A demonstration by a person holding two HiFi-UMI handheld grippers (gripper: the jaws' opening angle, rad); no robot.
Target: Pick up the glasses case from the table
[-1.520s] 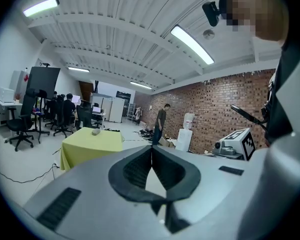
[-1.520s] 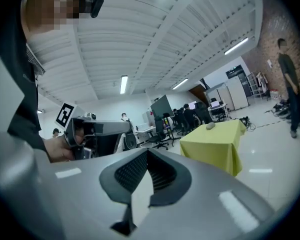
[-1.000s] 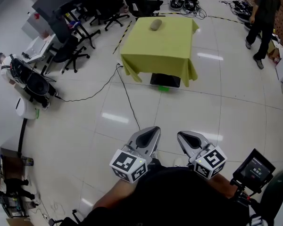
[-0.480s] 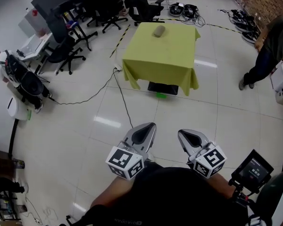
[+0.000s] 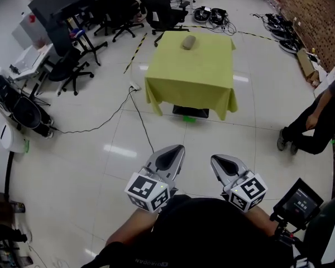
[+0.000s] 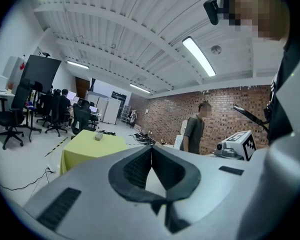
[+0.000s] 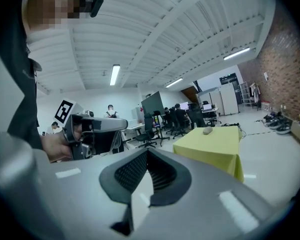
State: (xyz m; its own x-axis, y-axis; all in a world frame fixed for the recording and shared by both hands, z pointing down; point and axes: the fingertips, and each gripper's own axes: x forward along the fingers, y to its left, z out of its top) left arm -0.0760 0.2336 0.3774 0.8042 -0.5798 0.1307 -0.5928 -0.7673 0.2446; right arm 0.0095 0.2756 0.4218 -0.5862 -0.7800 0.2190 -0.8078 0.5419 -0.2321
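Yellow table (image 5: 195, 77) lower in view; bystander (image 5: 318, 121) closer; left tool (image 5: 176, 149), right tool (image 5: 216, 159) closed, empty.

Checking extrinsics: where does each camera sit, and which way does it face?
Head view: on the person's head, looking forward and down at the yellow table and glasses case; shows left gripper, right gripper, torso.
Left gripper view: on that gripper, facing the table along its shut fingers; right gripper alongside.
Right gripper view: same aim; left gripper alongside.
Shared: all three see table and case.

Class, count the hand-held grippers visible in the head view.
2: the left hand-held gripper at lower centre-left, the right hand-held gripper beside it, both shut; none seems hidden.
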